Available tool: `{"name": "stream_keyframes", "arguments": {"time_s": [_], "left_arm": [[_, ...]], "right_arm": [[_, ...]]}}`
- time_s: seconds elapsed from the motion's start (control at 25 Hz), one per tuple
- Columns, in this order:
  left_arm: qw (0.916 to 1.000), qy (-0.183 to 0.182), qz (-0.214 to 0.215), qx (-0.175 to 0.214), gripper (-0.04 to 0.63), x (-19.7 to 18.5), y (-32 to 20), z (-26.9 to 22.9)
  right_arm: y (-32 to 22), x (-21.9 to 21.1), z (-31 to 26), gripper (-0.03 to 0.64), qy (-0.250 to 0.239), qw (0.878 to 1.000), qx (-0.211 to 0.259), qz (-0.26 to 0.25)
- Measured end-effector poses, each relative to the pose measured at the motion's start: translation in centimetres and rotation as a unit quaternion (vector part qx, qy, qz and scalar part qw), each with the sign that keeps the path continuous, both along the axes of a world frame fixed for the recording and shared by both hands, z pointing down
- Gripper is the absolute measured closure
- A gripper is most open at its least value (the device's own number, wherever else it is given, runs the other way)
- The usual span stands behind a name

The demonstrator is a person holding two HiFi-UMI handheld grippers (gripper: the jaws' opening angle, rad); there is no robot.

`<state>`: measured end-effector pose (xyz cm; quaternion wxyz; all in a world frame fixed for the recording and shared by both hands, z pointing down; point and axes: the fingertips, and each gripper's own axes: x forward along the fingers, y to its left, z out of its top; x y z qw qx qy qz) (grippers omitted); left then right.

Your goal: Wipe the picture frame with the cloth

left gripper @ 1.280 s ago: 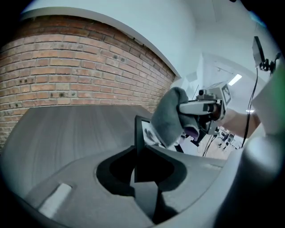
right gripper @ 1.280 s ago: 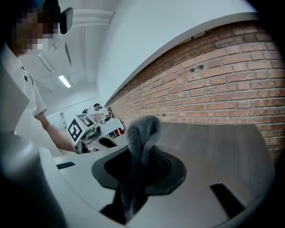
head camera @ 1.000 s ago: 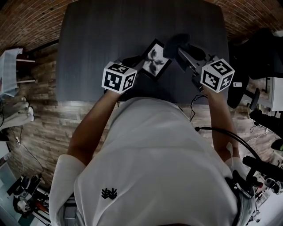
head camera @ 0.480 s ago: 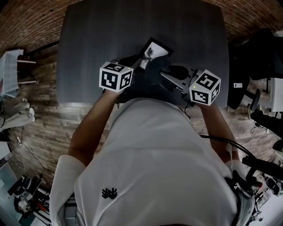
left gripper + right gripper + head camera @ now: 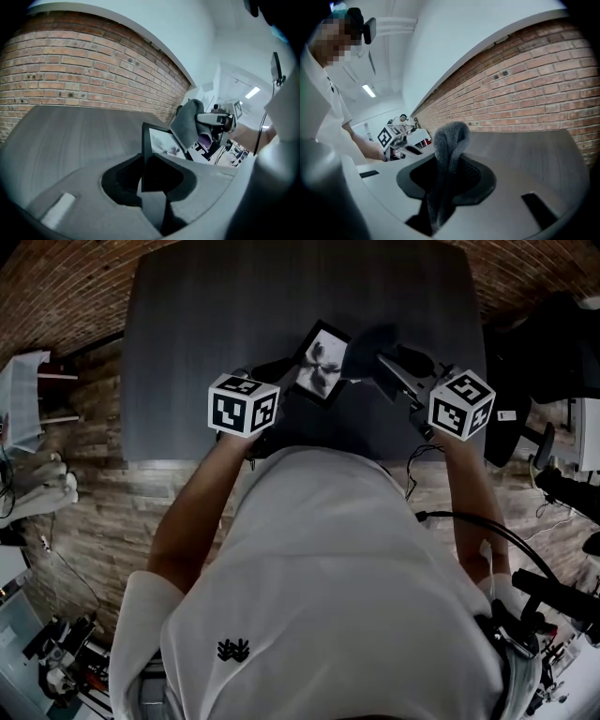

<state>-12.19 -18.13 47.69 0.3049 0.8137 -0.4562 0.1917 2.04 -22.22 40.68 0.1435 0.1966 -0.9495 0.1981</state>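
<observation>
A black picture frame (image 5: pixel 321 364) with a pale print is held tilted above the dark table (image 5: pixel 206 324). My left gripper (image 5: pixel 281 371) is shut on the frame's lower left edge; in the left gripper view the frame (image 5: pixel 161 145) stands upright between the jaws. My right gripper (image 5: pixel 384 357) is shut on a grey cloth (image 5: pixel 370 341), which hangs just off the frame's right edge. In the right gripper view the cloth (image 5: pixel 449 140) bulges out of the jaws. From the left gripper's side the cloth (image 5: pixel 187 123) overlaps the frame's right side.
A brick wall (image 5: pixel 525 89) runs behind the table. A black office chair (image 5: pixel 544 352) stands to the right, with cables (image 5: pixel 469 521) on the wooden floor. A small white stand (image 5: pixel 23 390) sits at the left.
The right gripper with the cloth has swung back from over the frame's face to its right side. The print shows fully again. The left gripper has held the frame nearly still.
</observation>
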Motion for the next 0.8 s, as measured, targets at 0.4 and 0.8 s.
{"name": "stream_keyframes", "arguments": {"time_s": [0.4,0.8], "left_arm": [[0.9991,0.021,-0.037,-0.003,0.518,-2.6,-1.6,-0.4],[0.9984,0.045,-0.034,0.0,0.518,-2.3,-2.4,-1.6]], "right_arm": [[4.4,-1.4,-3.1,0.512,-0.03,0.994,0.033,-0.101],[9.4,-3.5,1.9,0.512,0.035,0.976,0.013,-0.216]]}}
